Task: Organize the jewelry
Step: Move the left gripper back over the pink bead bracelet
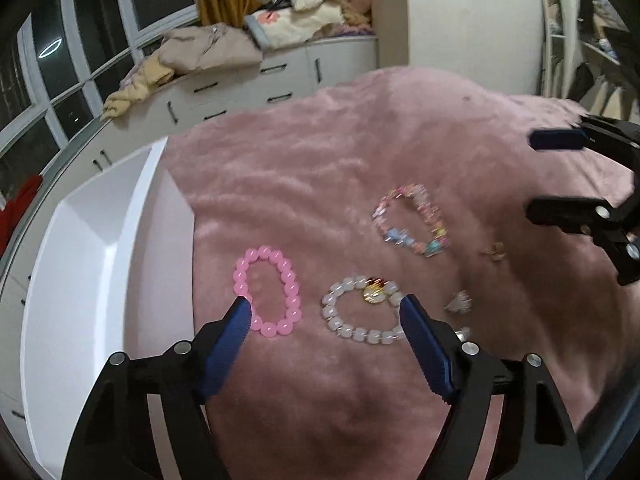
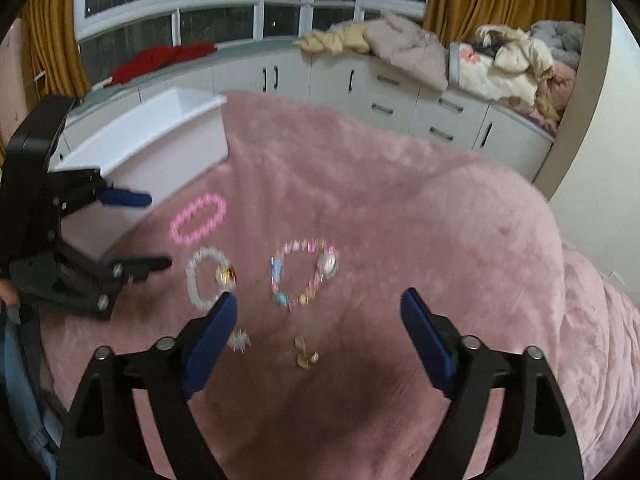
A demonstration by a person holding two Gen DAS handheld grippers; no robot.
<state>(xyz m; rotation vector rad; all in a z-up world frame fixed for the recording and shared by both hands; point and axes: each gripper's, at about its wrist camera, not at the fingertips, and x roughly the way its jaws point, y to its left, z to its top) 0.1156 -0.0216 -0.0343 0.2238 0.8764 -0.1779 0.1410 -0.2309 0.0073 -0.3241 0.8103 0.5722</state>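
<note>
Three bead bracelets lie on a pink fluffy blanket (image 1: 320,160): a pink one (image 1: 269,291) (image 2: 199,219), a white one with a gold charm (image 1: 362,310) (image 2: 209,278), and a multicoloured one (image 1: 412,220) (image 2: 305,274). Small pieces lie near: a silver sparkly one (image 1: 459,302) (image 2: 239,340) and a gold one (image 1: 495,251) (image 2: 305,354). My left gripper (image 1: 324,312) (image 2: 154,232) is open and empty, just above the pink and white bracelets. My right gripper (image 2: 318,300) (image 1: 532,176) is open and empty, above the small pieces.
A white open box (image 1: 92,248) (image 2: 160,136) stands at the blanket's left edge. White cabinets (image 2: 380,92) with piled clothes run under the window behind. The blanket stretches bare to the right.
</note>
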